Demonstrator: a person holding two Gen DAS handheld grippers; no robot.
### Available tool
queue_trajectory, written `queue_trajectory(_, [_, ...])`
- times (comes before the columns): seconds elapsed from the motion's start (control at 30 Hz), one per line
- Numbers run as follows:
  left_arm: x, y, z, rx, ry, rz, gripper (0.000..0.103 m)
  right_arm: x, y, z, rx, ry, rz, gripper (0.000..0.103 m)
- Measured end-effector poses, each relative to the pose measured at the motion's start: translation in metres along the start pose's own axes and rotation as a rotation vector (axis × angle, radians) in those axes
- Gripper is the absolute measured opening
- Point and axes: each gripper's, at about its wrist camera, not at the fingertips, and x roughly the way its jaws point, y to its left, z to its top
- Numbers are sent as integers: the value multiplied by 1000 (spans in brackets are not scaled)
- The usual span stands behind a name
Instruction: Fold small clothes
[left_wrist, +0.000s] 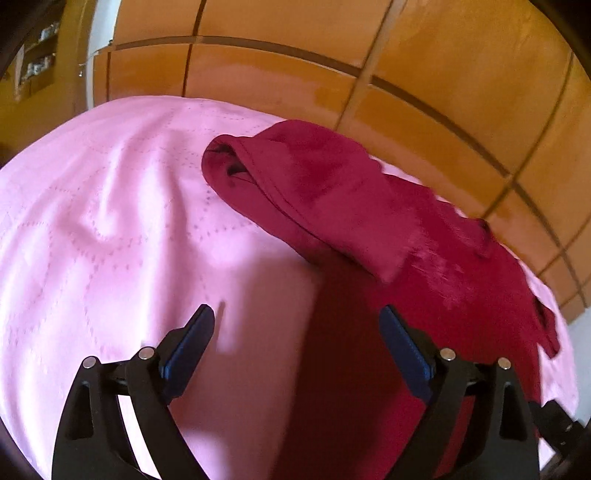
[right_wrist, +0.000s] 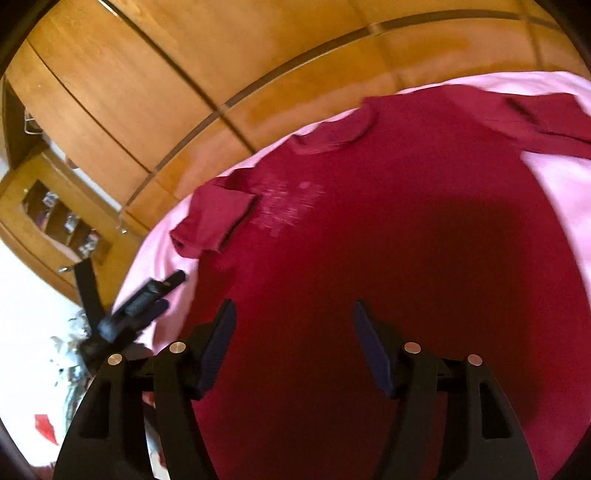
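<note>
A dark red T-shirt (right_wrist: 388, 240) lies spread on a pink quilted bedsheet (right_wrist: 561, 184), with a faded pale print (right_wrist: 288, 206) on its chest. One short sleeve (right_wrist: 210, 221) points left; the other side is folded inward (right_wrist: 546, 114). In the left wrist view the shirt (left_wrist: 461, 295) fills the right half and a sleeve (left_wrist: 295, 177) lies folded over it. My left gripper (left_wrist: 297, 314) is open over the shirt's edge and the sheet (left_wrist: 110, 221), holding nothing. My right gripper (right_wrist: 294, 306) is open above the shirt's body, also holding nothing. The left gripper (right_wrist: 147, 299) shows blurred at the sheet's left edge.
A wooden wardrobe with panelled doors (left_wrist: 369, 74) stands close behind the bed. A small wooden shelf unit (right_wrist: 62, 221) with items sits at the left, over a pale floor (right_wrist: 29, 314) with some clutter. The right gripper's body (left_wrist: 557, 421) shows at the lower right.
</note>
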Motion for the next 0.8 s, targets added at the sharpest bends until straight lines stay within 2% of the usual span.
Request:
queue_trajectory(0.13, [28,4,-1,8,53,43,93,52,19,32,-34,55,40,65])
queue_trajectory(0.27, [31,-1,-3,42,33,64,96,94,29,63,-45,86,59,65])
queue_trajectory(0.37, [33,-2,-3,46,27,65,97,128,36,84,-27,100,80,65])
queue_trajectory(0.5, [34,0,-5,34,15,42,99,169,37,95,25,150,79,65])
queue_trajectory(0.57, [34,0,-4,32,12,34,100,182,40,98,43,140,79,65])
queue_trajectory(0.6, [33,0,-4,31,11,31,100,185,42,100,39,128,81,62])
queue_trajectory(0.63, [33,0,-4,31,10,30,100,187,45,101,33,124,91,36])
queue_trajectory(0.67, [34,-1,-4,31,10,29,100,192,49,103,25,142,122,15])
queue_trajectory(0.73, [34,0,-4,27,9,21,100,198,54,105,14,177,139,9])
queue_trajectory(0.8, [32,1,-5,23,7,14,100,190,60,107,-22,162,146,8])
